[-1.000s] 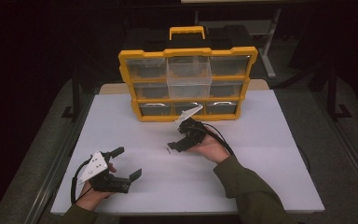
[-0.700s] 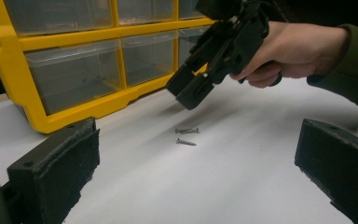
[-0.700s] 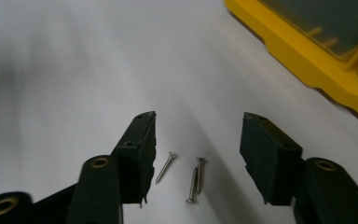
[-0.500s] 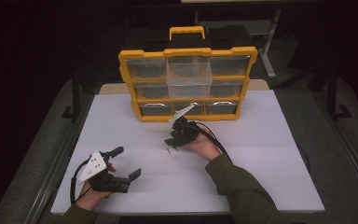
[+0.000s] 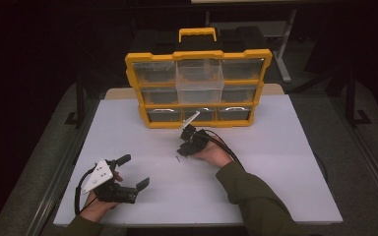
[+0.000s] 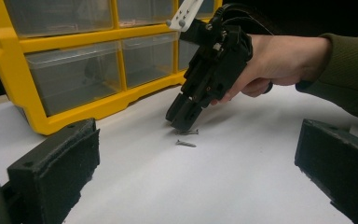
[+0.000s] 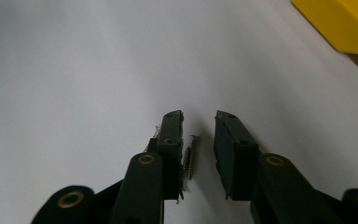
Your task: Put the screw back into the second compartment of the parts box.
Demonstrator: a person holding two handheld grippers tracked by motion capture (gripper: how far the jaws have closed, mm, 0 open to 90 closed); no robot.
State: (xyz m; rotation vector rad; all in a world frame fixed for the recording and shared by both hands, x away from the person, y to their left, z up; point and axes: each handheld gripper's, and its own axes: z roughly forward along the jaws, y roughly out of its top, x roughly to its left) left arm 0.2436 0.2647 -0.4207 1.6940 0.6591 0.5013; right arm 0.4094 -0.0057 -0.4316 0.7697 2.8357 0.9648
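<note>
Screw, high view: a tiny dark sliver (image 5: 177,159) is lying on the white table (image 5: 275,167), just off the tip of the right gripper (image 5: 183,150); too small here to tell its shape.
Right gripper, high view: it is tilting down toward the table top in front of the yellow organizer (image 5: 199,88), the person's right hand (image 5: 211,153) wrapping round its body.
Left gripper, high view: the left gripper (image 5: 134,172) is resting low near the table's near left corner, well apart from the screw, with its two jaws standing wide apart and nothing between them.
Screw, left gripper view: two screws are showing as short, slim, dull grey metal pieces lying flat on the white surface; one screw (image 6: 188,132) is sitting right at the tip of the right gripper (image 6: 179,122), and a second screw (image 6: 185,143) is lying just beside it, nearer the camera.
Organizer, left gripper view: clear drawers in a yellow frame are standing behind the right gripper.
Screw, right gripper view: the screw (image 7: 190,157) is lying lengthwise between the two black jaws, its flat head pointing away from the camera and its threaded shank catching light; it is sitting close against the left-hand jaw.
Right gripper, right gripper view: the right gripper (image 7: 199,122) has just been narrowing its jaws around the screw, and a gap is showing on the right-hand side, so the pads are not yet pinching it.
</note>
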